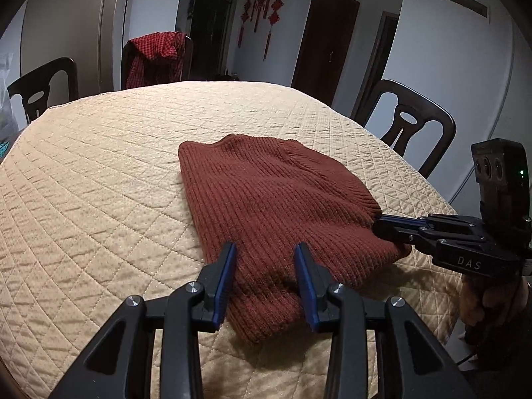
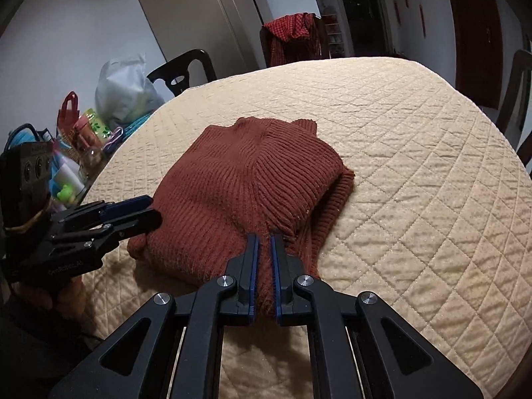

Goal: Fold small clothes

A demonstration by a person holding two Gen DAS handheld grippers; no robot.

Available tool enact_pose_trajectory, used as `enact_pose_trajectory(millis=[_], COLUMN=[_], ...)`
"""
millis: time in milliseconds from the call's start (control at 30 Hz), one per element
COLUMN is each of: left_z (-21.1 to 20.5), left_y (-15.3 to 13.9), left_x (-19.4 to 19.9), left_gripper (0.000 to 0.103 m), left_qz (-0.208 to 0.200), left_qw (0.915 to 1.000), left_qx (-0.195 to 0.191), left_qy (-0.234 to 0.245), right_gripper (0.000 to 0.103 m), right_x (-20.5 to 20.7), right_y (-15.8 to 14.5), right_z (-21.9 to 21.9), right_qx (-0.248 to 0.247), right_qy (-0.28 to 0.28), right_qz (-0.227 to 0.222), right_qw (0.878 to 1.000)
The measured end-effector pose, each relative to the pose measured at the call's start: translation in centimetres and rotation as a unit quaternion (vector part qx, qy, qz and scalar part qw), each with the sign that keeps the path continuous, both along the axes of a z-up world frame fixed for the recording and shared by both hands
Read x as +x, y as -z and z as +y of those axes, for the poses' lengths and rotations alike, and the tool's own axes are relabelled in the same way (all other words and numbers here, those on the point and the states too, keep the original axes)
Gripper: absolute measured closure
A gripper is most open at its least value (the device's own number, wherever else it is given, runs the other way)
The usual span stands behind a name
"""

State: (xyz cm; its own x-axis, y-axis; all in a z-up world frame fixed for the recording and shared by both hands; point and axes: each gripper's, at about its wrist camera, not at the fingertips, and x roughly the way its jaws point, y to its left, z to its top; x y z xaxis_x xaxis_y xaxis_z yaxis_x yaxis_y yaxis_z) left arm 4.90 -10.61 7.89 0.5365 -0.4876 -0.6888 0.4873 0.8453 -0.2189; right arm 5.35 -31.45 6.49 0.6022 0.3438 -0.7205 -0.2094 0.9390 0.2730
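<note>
1. The table [image 1: 99, 166], under its quilted beige cover, fills both views; everything below is placed against the sweater.
2. The rust-red knit sweater [image 1: 266, 206] lies on the near half of the table, already doubled into a thick, roughly square bundle. Its ribbed collar [image 2: 276, 126] is on the far side, and stacked layers show along the right edge in the right wrist view.
3. A chair draped with a red checked cloth [image 1: 156, 56] stands well beyond the sweater's far edge, off the table. A cluster of bags and bottles [image 2: 93, 126] sits off to the sweater's left, past the table rim.
4. Your left gripper [image 1: 266, 259] is at the sweater's near-left edge. Its jaws stand apart over the knit and the pads do not appear to press on anything, so I read it as released.
5. Your right gripper [image 2: 264, 242] is at the sweater's near-right edge, clenched on a pinch of the knit, with fabric between the blue pads.
6. My judgement: you are late in the fold, tidying or about to make a last turn.
7. The next move calls for a matching pinch by the left gripper on its own edge. Then lift both sides evenly so the layers do not slide apart.
</note>
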Motion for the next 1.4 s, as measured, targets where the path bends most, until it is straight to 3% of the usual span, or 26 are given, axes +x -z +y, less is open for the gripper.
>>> enact_pose_trajectory(millis=[233, 400, 633, 700, 1167, 1400], left_z=[-0.1, 0.1, 0.6, 0.7, 0.7, 0.7], left_y=[-0.9, -1.6, -2.1, -2.0, -1.0, 0.6], left_x=[-0.2, -0.5, -0.1, 0.2, 3.2, 5.3], left_gripper=[0.063, 0.063, 0.063, 0.063, 0.058, 0.051], left_qz=[0.005, -0.004, -0.006, -0.004, 0.016, 0.056], left_qw=[0.9997, 0.9987, 0.9977, 0.9974, 0.9963, 0.9953], left_qx=[0.007, 0.016, 0.012, 0.012, 0.006, -0.026], left_qy=[-0.023, -0.048, -0.066, -0.070, -0.084, -0.074], right_gripper=[0.093, 0.076, 0.070, 0.063, 0.056, 0.052], right_x=[-0.6, -1.1, -1.1, -1.0, 1.6, 3.9], right_y=[-0.8, -1.8, -2.3, -2.3, -1.1, 0.5], right_z=[-0.1, -0.3, -0.4, -0.5, -2.4, -4.1], right_qx=[0.007, 0.013, 0.020, 0.024, 0.067, 0.107], right_qy=[0.015, 0.024, 0.032, 0.034, 0.062, 0.077], right_qz=[-0.009, -0.020, -0.025, -0.024, 0.007, 0.033], right_qw=[1.000, 0.999, 0.999, 0.999, 0.996, 0.991])
